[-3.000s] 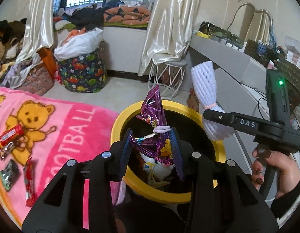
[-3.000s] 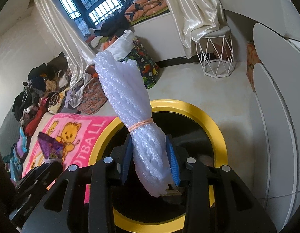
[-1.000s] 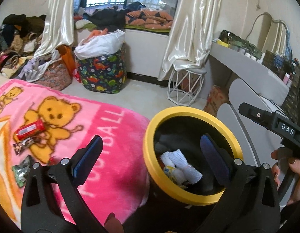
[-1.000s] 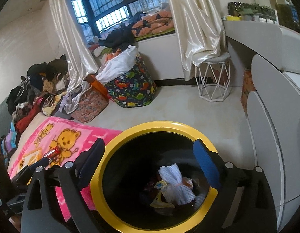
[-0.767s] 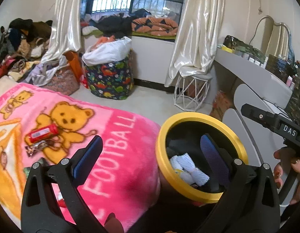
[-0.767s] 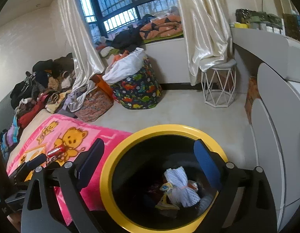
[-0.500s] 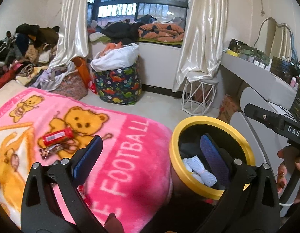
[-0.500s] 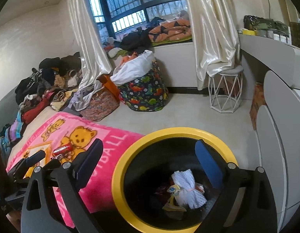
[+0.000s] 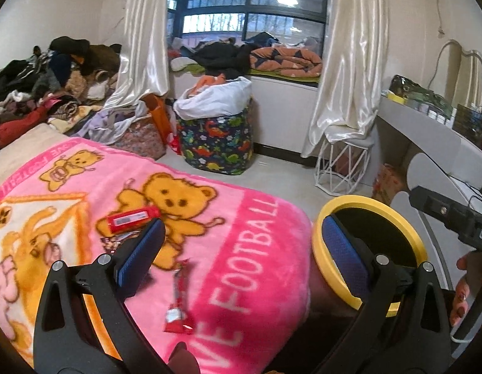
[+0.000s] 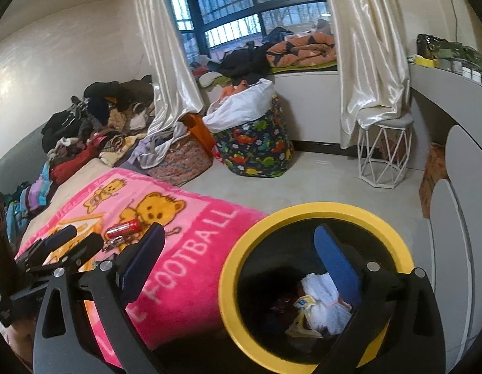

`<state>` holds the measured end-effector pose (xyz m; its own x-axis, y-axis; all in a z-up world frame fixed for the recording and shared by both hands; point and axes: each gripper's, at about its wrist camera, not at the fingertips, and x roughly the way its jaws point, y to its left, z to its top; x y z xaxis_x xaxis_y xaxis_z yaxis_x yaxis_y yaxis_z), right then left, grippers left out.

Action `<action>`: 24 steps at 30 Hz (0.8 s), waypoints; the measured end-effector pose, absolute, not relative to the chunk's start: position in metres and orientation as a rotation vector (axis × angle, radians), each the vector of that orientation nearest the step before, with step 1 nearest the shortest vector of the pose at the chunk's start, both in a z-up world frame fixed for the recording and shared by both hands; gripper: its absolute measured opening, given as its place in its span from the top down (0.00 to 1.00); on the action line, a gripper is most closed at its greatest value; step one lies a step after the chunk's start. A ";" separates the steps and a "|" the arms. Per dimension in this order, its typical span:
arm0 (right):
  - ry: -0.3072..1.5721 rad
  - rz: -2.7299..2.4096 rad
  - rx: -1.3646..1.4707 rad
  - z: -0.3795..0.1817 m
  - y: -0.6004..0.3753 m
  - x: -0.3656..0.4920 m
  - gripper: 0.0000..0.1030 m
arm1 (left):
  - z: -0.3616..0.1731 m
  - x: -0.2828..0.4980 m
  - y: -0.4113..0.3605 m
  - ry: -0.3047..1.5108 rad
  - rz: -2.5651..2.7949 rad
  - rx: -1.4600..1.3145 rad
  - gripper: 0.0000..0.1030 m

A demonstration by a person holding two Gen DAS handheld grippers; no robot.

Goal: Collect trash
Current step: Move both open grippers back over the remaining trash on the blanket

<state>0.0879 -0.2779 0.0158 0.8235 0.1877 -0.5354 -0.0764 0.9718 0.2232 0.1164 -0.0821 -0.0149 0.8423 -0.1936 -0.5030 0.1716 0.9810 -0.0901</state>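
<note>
1. Both tools are empty with their jaws wide apart: the left tool (image 9: 238, 243) hangs over the pink bear blanket (image 9: 209, 218) on the bed, and the right tool (image 10: 238, 249) is partly above the yellow-rimmed trash bin (image 10: 319, 210).
2. The bin stands just beside the edge of the bed. Inside it lie a white foam roll (image 10: 322, 299) and some wrappers, so part of the trash is already collected.
3. Trash that is left lies on the blanket: a red tube-shaped package (image 9: 132, 218) on the bear print, a dark crumpled wrapper (image 9: 116, 241) touching its lower side, and a thin red wrapper (image 9: 177, 296) nearer to the camera. More may be hidden behind the left tool's body.
4. The step in hand seems to be the reach for the next piece. The thin red wrapper lies between the left tool's fingers (image 9: 141, 249) already, so it is the natural target.
5. To do it well, I would lower the tool until both fingers meet the plush, with the wrapper across the gap, then close slowly.
6. The wrapper is flat and light, so the risk is to pinch the blanket pile together with it. Lift a little first and check that the blanket does not follow.
</note>
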 end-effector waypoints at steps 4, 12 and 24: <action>0.593 0.177 0.180 0.015 -0.259 0.088 0.09 | -0.015 0.117 -0.066 0.533 -0.158 -0.054 0.10; 0.623 0.259 0.143 0.009 -0.217 0.089 0.09 | -0.019 0.117 -0.031 0.530 -0.095 -0.080 0.10; 0.695 0.368 0.087 -0.010 -0.153 0.095 0.09 | -0.032 0.120 0.042 0.549 0.044 -0.144 0.10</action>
<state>0.0945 -0.1529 -0.0095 0.7067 0.3597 -0.6092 -0.3021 0.9321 0.1998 0.1202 0.0417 -0.0322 0.8523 0.0027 -0.5231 -0.0797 0.9890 -0.1249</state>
